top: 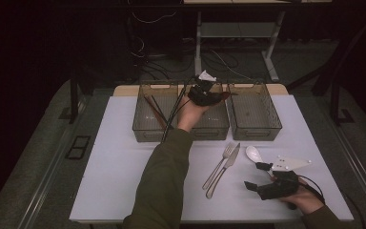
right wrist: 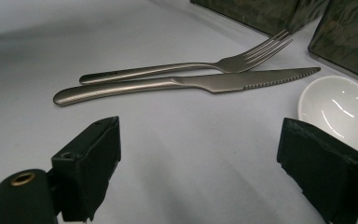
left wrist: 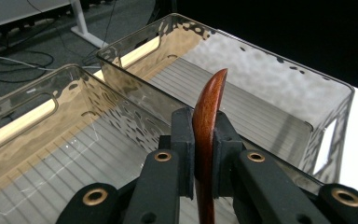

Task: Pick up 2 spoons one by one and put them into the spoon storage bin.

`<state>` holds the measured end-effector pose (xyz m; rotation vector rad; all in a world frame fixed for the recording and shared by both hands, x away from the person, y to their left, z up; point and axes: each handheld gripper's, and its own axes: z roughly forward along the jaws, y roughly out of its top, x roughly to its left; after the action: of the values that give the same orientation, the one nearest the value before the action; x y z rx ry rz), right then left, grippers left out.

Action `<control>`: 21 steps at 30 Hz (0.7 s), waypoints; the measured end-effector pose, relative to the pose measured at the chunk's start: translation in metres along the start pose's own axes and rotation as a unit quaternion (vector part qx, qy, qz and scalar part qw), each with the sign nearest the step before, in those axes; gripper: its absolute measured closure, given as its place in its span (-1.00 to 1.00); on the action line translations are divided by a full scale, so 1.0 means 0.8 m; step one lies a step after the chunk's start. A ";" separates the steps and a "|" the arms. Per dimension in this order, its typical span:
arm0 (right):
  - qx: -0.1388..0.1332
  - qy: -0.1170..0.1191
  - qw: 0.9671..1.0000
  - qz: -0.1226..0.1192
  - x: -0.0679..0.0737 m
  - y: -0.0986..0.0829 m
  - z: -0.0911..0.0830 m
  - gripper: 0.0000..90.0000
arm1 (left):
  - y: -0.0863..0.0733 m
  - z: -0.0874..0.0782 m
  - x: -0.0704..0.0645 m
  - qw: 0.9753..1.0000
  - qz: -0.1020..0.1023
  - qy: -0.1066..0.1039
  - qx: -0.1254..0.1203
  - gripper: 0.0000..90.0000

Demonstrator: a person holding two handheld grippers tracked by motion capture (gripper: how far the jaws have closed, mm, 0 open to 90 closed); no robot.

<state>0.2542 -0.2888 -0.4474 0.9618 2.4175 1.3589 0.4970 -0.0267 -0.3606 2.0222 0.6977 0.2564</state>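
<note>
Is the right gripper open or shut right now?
Open. The right gripper has its jaws spread wide over the bare table, gripping nothing.

The room is dim, its far wall and corners lost in black. Grey carpet floor point(top: 38, 143) surrounds a white table point(top: 114, 191). Behind stands a pale desk frame point(top: 271, 52) with loose cables point(top: 147, 52) trailing beneath it, and dark metal stand legs point(top: 74, 98) rise at either side

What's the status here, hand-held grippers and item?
Left hand-held gripper shut on wooden utensil, over middle bin. Right hand-held gripper open, empty, near white spoon. Nothing in the way.
</note>
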 end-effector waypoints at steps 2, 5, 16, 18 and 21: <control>0.000 0.000 1.000 0.000 0.000 0.000 0.000 -0.71 | -0.003 0.004 0.003 1.000 0.001 0.001 0.009 0.81; 0.000 -0.001 1.000 -0.001 -0.001 0.000 0.000 -0.71 | -0.009 0.011 0.005 1.000 -0.008 0.002 0.018 0.81; 0.001 -0.002 1.000 -0.003 -0.001 -0.001 0.000 -0.71 | -0.013 0.018 0.001 0.999 -0.011 0.022 0.041 0.45; 0.002 -0.002 1.000 -0.004 -0.001 -0.001 0.000 -0.71 | -0.012 0.017 -0.001 0.999 -0.013 0.019 0.037 0.37; 0.003 -0.002 1.000 -0.005 -0.001 -0.001 0.000 -0.71 | -0.010 0.012 -0.003 0.999 -0.006 0.016 0.035 0.25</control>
<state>0.2547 -0.2898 -0.4483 0.9521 2.4212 1.3478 0.4964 -0.0318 -0.3722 2.0832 0.7475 0.2627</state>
